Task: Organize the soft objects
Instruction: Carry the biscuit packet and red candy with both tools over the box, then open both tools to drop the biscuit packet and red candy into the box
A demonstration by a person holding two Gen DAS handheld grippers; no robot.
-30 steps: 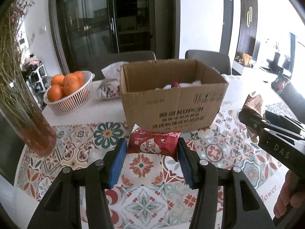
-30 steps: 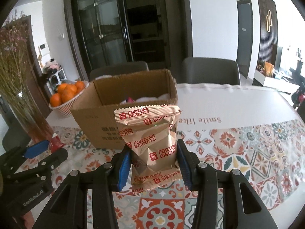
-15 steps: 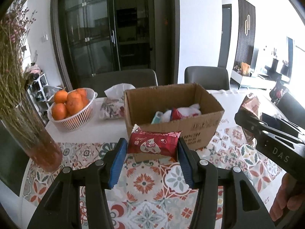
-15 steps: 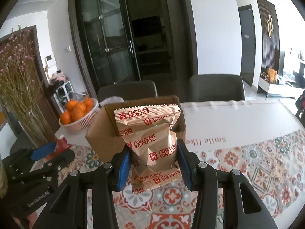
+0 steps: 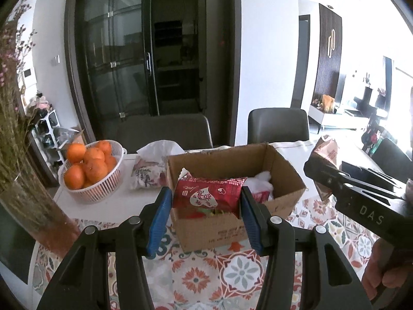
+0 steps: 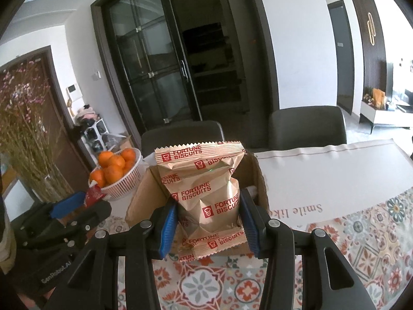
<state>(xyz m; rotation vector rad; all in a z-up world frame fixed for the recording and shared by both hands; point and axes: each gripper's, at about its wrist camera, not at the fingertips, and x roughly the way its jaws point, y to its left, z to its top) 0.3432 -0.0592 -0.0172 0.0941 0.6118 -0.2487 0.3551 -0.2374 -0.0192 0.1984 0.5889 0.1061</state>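
- Left wrist view: the left gripper [image 5: 206, 213] is clamped on a red snack packet [image 5: 209, 195], blue pads pressing both short ends, and the packet hangs level over the near side of the open cardboard box [image 5: 278, 165].
- Inside the box there's something white and crumpled [image 5: 260, 180] toward the right, plus a bit of red wrapper beside it; the rest is hidden behind the packet.
- The box sits on a table with a patterned tile-print cloth [image 5: 232, 273].
- To the left of the box: a floral tissue pack [image 5: 152, 170], then a white basket [image 5: 90, 193] heaped with oranges [image 5: 90, 164], and nearest the camera a glass vase of dried stems [image 5: 28, 201].
- Over on the right edge, the right gripper [image 5: 333, 178] comes into shot with a gold wrapper poking out above it.
- Right wrist view: that gripper [image 6: 209, 222] is squeezing a gold Fortune Biscuits bag [image 6: 206, 193] upright between its pads, held in front of the box [image 6: 142, 199], whose opening it mostly blocks.
- The left gripper [image 6: 77, 201] shows at the left with a red corner of its packet peeking past the blue pad, and the orange basket [image 6: 124, 180] sits just behind it.
- Two dark chairs [image 6: 307, 126] stand at the far side of the table.
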